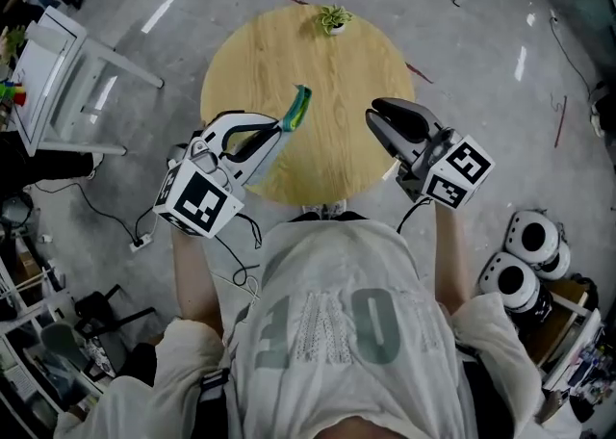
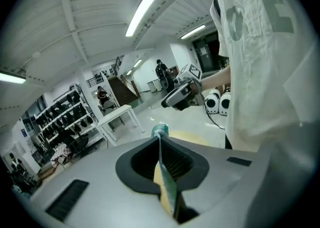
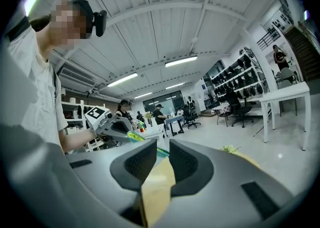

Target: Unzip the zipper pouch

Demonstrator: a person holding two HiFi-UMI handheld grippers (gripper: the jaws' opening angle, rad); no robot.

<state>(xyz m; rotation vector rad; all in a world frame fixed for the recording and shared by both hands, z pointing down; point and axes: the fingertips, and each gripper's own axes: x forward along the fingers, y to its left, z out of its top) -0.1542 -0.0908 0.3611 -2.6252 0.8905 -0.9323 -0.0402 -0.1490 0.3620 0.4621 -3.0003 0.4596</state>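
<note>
1. Large open laboratory or workshop hall: a ribbed white ceiling (image 2: 90,17) carries long strip lights (image 2: 140,14).
2. Shelving racks (image 2: 62,117) stocked with dark equipment stand along a wall near a staircase (image 2: 120,89).
3. White work tables (image 3: 287,92), office chairs (image 3: 240,109) and people at desks (image 3: 160,114) fill the room.
4. Cables (image 1: 106,211) trail over the grey concrete floor (image 1: 481,62) near a round wooden table (image 1: 308,62).

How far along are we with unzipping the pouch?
Done: the left gripper is shut on the pouch, held over the table. In hand: the right gripper stands open and empty, apart from the pouch. Left: the pouch shows edge-on, so the zipper's state cannot be told.
</note>
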